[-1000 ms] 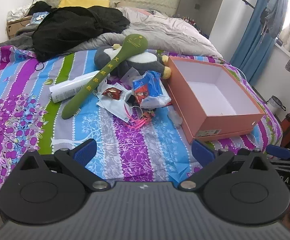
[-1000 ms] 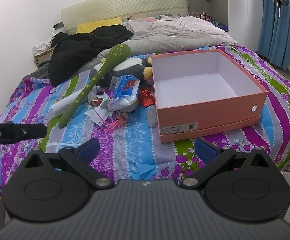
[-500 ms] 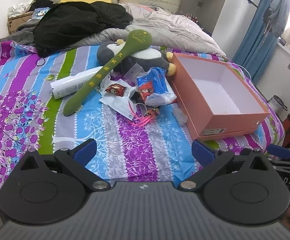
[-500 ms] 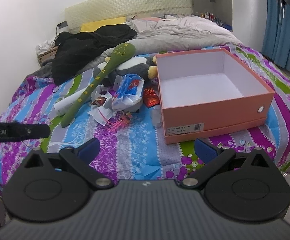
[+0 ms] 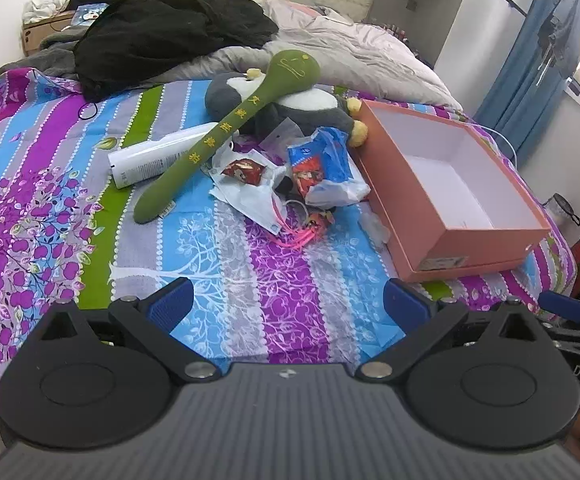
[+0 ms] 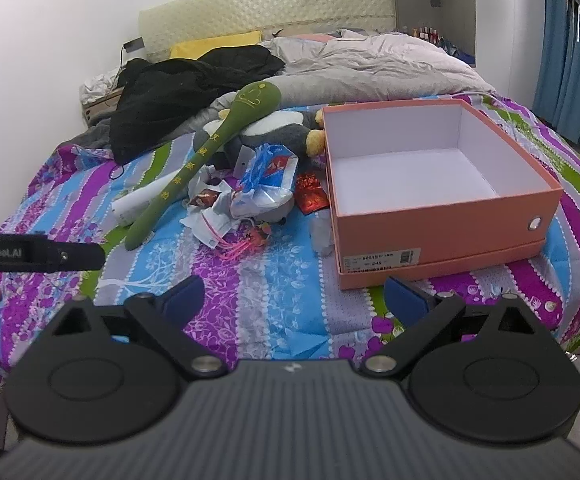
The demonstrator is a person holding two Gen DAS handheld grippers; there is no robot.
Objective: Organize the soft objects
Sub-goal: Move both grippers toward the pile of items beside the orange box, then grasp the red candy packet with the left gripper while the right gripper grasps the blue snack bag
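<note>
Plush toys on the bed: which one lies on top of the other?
The long green plush stick with yellow lettering. Its rounded head rests across the grey-and-white plush animal, which sits underneath, against the orange box.

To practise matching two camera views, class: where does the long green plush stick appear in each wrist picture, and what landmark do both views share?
Left wrist view: the green plush stick runs diagonally left of centre, its head resting on the grey plush toy.
Right wrist view: the stick lies upper left of centre, left of the box.
Shared landmark: the open orange box.
</note>
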